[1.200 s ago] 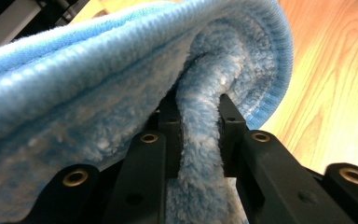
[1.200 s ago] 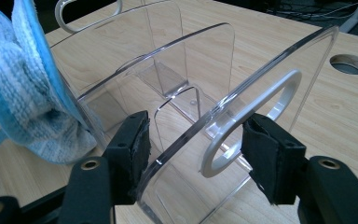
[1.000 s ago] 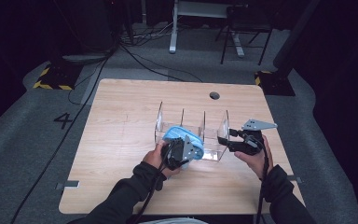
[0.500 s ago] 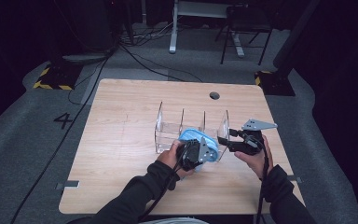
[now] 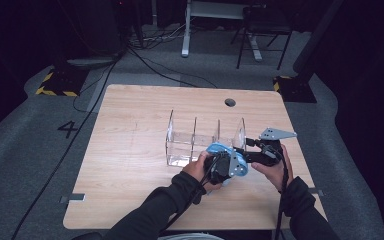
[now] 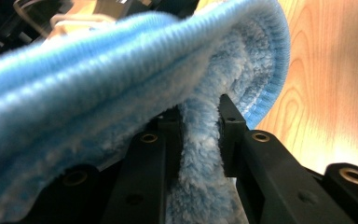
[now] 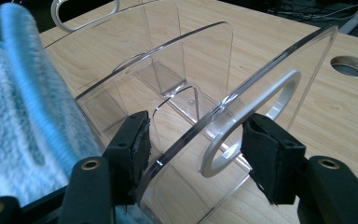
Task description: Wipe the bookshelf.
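Left tongs (image 6: 199, 126): the two black jaws stand close together and pinch a fold of the blue microfibre cloth (image 6: 121, 79), which spreads up and over them toward 10 o'clock in the left gripper view. In the high view the left tongs (image 5: 226, 165) sit at the near right end of the clear acrylic organizer (image 5: 180, 142), with the cloth (image 5: 220, 149) bunched against that end, at about 5 o'clock from the counter's middle.

Right tongs (image 7: 196, 140): the jaws stand wide, one on each side of the organizer's (image 7: 191, 79) clear end wall with its white-rimmed round hole; whether the pads press on the wall cannot be told. The cloth (image 7: 23, 116) hangs at 9 o'clock of the jaws in the right gripper view. In the high view the right tongs (image 5: 252, 150) lie at 3 o'clock of the left tongs, pointing toward the organizer.

The organizer stands upright on the wooden counter (image 5: 130, 165), its dividers forming three compartments. A round cable hole (image 5: 230, 102) lies at 12 o'clock of the organizer's right end.
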A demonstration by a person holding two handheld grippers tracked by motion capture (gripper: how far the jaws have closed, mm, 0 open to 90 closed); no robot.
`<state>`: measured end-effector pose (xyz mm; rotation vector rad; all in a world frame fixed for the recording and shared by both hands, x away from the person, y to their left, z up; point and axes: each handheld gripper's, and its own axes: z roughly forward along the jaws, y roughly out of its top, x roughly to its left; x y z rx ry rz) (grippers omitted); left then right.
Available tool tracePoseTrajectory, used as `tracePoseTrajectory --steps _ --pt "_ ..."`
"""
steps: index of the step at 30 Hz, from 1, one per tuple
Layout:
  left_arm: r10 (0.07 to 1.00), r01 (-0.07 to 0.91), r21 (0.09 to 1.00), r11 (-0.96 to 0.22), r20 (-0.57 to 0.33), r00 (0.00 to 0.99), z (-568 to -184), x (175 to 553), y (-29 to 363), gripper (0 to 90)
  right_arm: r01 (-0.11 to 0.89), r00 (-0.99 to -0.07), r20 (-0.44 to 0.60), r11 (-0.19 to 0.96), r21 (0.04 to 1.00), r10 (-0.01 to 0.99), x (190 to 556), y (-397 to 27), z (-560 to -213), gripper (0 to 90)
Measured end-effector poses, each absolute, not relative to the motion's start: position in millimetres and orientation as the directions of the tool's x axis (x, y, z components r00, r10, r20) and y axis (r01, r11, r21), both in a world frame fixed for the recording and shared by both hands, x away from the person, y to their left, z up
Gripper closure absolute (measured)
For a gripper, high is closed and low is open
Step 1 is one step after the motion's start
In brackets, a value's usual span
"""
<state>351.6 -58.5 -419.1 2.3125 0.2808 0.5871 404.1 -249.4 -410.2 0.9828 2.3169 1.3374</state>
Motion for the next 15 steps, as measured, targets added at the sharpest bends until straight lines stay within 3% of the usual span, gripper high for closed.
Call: tracePoseTrajectory --steps 3,6,9,15 --pt "0.353 0.025 0.698 -0.716 0.331 0.875 -419.4 352.0 -63.5 77.4 0.405 -0.726 0.07 0.344 0.847 0.684 404.1 -248.1 -410.6 43.8" --pt "0.347 0.02 0.697 -0.717 0.332 0.877 -420.0 351.2 -64.7 77.4 0.4 -0.723 0.043 0.367 0.84 0.69 404.0 -244.8 -412.3 50.8" --pt "0.345 0.017 0.697 -0.717 0.333 0.877 -419.9 351.7 -63.6 77.4 0.412 -0.726 0.08 0.339 0.846 0.683 406.4 -246.6 -415.5 50.3" --pt "0.346 0.018 0.694 -0.72 0.336 0.876 -419.9 351.3 -60.2 77.4 0.404 -0.724 0.05 0.365 0.839 0.688 405.9 -245.6 -413.3 48.1"
